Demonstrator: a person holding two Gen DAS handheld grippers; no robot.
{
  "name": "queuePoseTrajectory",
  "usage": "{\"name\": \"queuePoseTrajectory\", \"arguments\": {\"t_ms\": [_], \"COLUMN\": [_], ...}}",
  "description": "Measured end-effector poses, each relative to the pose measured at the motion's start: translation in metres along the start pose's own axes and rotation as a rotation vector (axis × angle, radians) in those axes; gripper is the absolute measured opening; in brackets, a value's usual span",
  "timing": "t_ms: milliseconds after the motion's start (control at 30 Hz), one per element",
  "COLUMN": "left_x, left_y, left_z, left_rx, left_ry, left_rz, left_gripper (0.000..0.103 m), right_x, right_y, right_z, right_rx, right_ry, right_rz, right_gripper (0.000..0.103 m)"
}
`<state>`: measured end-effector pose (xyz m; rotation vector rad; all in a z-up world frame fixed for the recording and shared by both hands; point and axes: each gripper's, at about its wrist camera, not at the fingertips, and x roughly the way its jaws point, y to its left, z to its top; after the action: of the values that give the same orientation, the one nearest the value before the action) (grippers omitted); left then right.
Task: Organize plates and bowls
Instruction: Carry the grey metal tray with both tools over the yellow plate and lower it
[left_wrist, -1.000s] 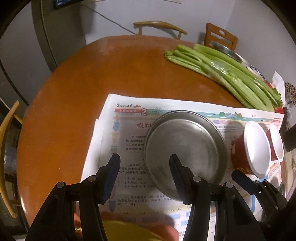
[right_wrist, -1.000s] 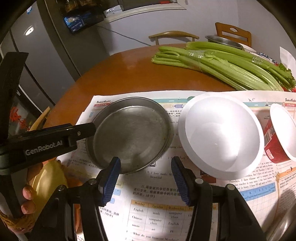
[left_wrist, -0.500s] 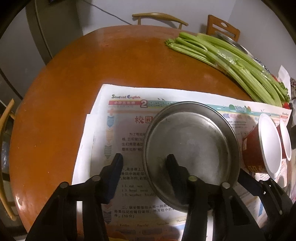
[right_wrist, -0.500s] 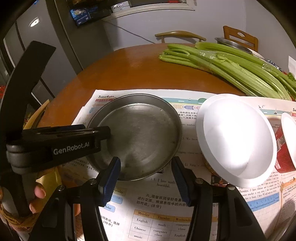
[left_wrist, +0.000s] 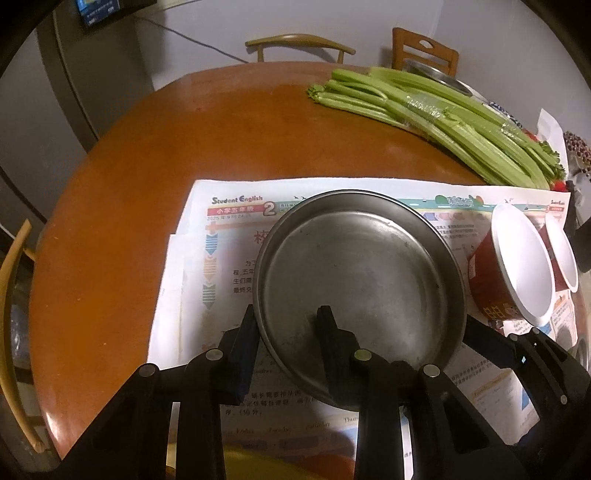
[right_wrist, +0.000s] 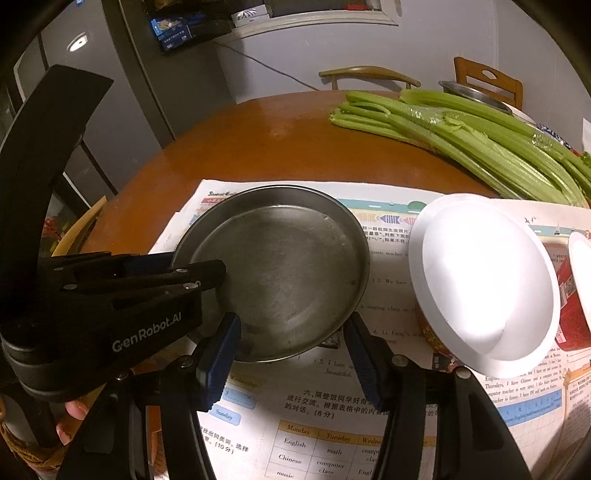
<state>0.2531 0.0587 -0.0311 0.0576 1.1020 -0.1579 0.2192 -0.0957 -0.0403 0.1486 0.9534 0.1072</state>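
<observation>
Setting: a home dining area beside a kitchen. Round wooden table (left_wrist: 147, 155), occupying most of both views. Wooden chairs (left_wrist: 299, 42) stood at twelve and one o'clock against a plain wall; another chair back (left_wrist: 11, 295) at nine o'clock. Celery stalks (left_wrist: 443, 118) lay at two o'clock. A school newspaper (left_wrist: 229, 210) served as table covering. Grey refrigerator (right_wrist: 122, 85) at ten o'clock, boxes stacked on top.
</observation>
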Motion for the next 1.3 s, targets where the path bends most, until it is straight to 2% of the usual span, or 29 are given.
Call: {"name": "queuePoseTrajectory", "arguments": {"t_ms": [967,1300], "left_x": [-0.091,-0.113], "left_y": [0.013,0.033], "left_z": [-0.036,-0.069], "left_rx": [-0.055,-0.119], "left_ry": [-0.126,-0.142], "left_rz": [0.002,0.005], "left_gripper": [0.032,0.032], "right_x": [-0.074,-0.093], "right_y": [0.029,0.054], "right_z": [-0.012,-0.030], "right_rx": [-0.089,-0.157], "right_ry": [-0.120,-0.132], "right_rz": [0.051,0.097], "right_gripper": [0.058,0.058]}}
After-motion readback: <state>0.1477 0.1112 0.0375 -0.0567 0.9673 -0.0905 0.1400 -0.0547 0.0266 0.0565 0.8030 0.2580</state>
